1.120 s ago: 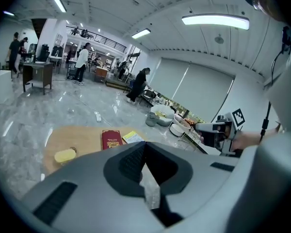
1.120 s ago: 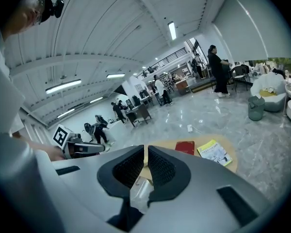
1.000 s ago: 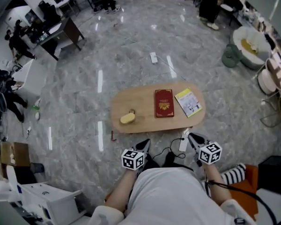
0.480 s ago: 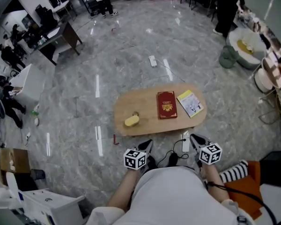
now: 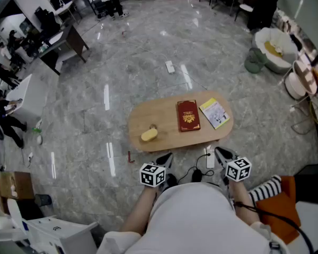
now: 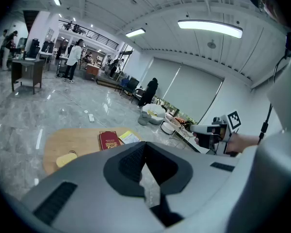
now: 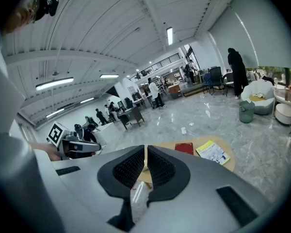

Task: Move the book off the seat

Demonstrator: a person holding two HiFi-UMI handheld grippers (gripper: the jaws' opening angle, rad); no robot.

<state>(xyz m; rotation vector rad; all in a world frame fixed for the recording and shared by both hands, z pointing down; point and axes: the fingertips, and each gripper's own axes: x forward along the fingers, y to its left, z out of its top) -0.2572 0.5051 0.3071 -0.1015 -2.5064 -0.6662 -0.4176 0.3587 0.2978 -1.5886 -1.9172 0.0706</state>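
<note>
Hanging close in front of the person, the left gripper has its fingers pressed fully together with nothing between them, and the right gripper is likewise closed tight and empty. Just ahead of both pairs of fingers lies a low oval wooden worktop. On it, ahead of the gap between the two grippers and nearer the right fingers, the red book lies flat and closed, cover up, its long axis running straight away from the fingers. A gold emblem marks the cover, and the lettering is too small to read. Just beside it, ahead of the right fingers, a yellow booklet lies tilted, its print illegible. Ahead of the left fingers sits a small yellow block. Well beyond the right fingers, a green bin stands on the floor, and what it holds cannot be seen.
</note>
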